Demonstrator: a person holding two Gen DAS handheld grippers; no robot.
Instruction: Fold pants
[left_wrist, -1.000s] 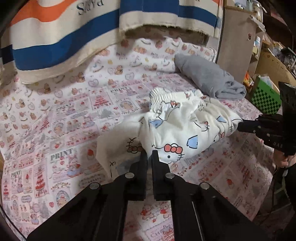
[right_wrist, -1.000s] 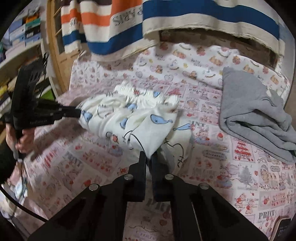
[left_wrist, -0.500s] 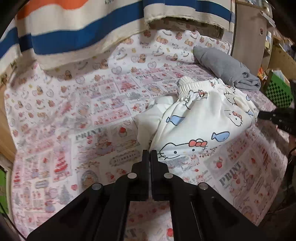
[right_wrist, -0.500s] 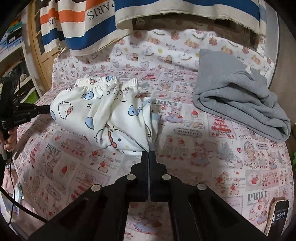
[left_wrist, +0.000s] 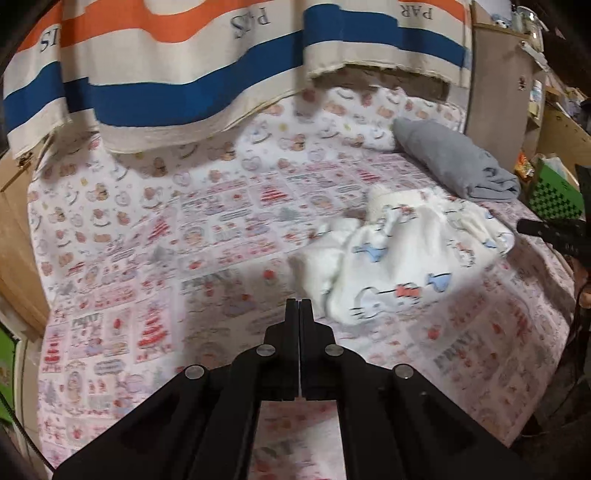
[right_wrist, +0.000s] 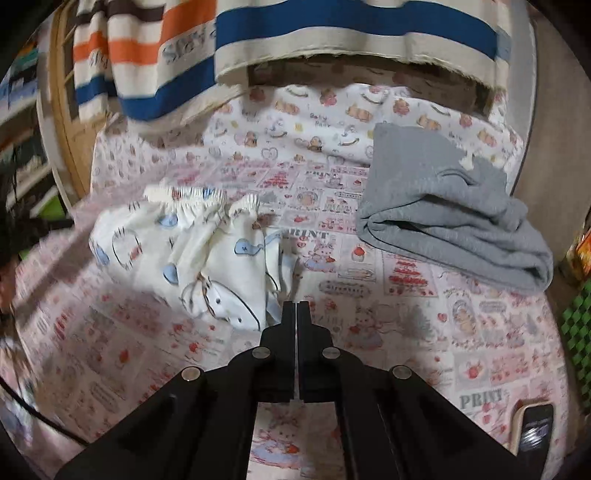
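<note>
Your left gripper (left_wrist: 299, 303) and right gripper (right_wrist: 296, 304) are both pressed together, empty, near the pants (right_wrist: 192, 258). The pants lie bundled left of the grey garment (right_wrist: 450, 218), likely a finished fold.

A patterned bed (right_wrist: 406, 314) carries white cartoon pants (right_wrist: 207, 254), grey folded cloth (right_wrist: 450, 221) and a phone (right_wrist: 535, 428).

The bed (left_wrist: 221, 229) is viewed obliquely downward, close, from both wrists; white pants (left_wrist: 406, 258) at 2 o'clock left, 10 o'clock right, are shared.
</note>
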